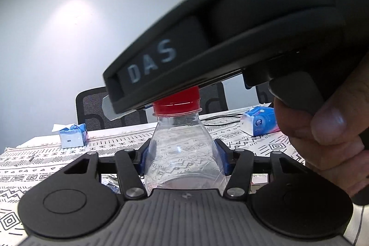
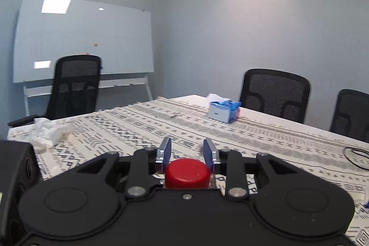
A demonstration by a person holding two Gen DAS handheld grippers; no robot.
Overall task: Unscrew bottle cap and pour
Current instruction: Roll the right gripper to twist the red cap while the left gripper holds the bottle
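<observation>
A clear plastic bottle stands upright on the patterned tablecloth, and my left gripper is shut on its body, one blue pad on each side. Its red cap sits on the neck. The black housing of my right gripper, marked DAS, lies across the top of the cap, with a hand holding its handle. In the right wrist view my right gripper is shut on the red cap, its blue pads pressed against both sides.
A blue tissue box stands far across the table, and a second tissue pack lies at the right. Crumpled white tissues sit at the left edge. A black cable lies at the right. Office chairs and a whiteboard stand around the table.
</observation>
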